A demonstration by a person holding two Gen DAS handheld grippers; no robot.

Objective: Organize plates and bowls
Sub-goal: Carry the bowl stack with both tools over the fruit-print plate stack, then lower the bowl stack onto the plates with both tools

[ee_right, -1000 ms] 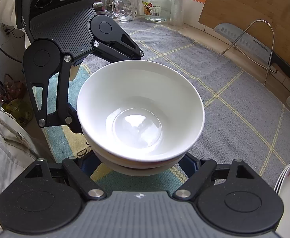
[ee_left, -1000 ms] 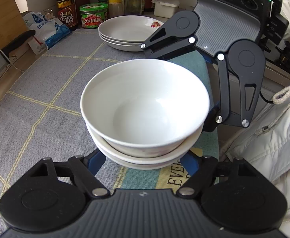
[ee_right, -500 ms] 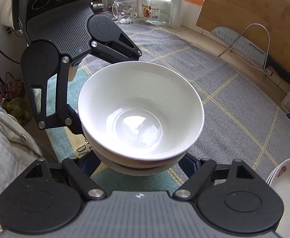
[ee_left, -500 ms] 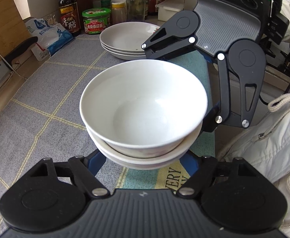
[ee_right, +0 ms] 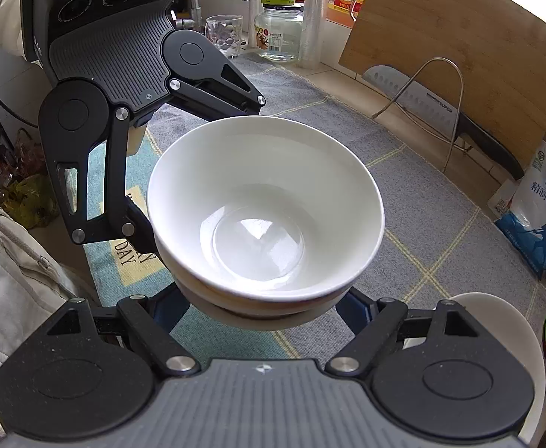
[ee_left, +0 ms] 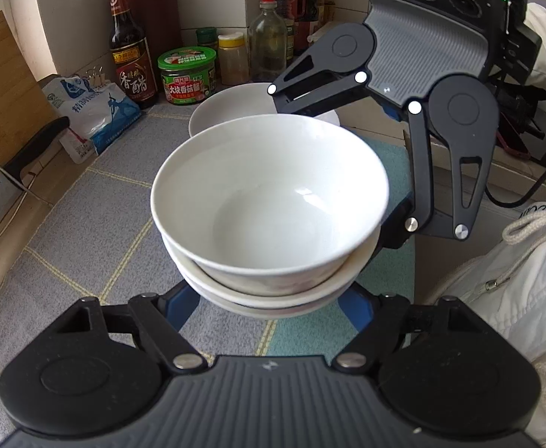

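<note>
A stack of white bowls (ee_left: 269, 201) hangs a little above the grey checked mat (ee_left: 97, 216), about three nested. My left gripper (ee_left: 269, 310) clasps the stack's base from the near side, its blue fingers (ee_left: 181, 308) reaching under the lowest bowl. From the opposite side my right gripper (ee_right: 269, 315) is shut on the same bowl stack (ee_right: 265, 205). Both sets of fingertips are hidden beneath the bowls. A stack of white plates (ee_left: 220, 108) rests on the mat behind the bowls, and the plate rim (ee_right: 496, 321) shows at the right in the right wrist view.
Sauce bottles (ee_left: 129, 52), a green-lidded jar (ee_left: 187, 74) and a salt bag (ee_left: 93, 112) line the wall behind the plates. A cutting board (ee_right: 459, 56), a cleaver on a wire rack (ee_right: 433, 104), a glass cup (ee_right: 224, 33) and a jar (ee_right: 278, 33) stand along the counter's back. A person's white jacket (ee_left: 515, 280) is at the counter edge.
Both grippers have carried the bowl stack up and toward the plates and bottles, which now look closer. The grip on the stack is unchanged.
</note>
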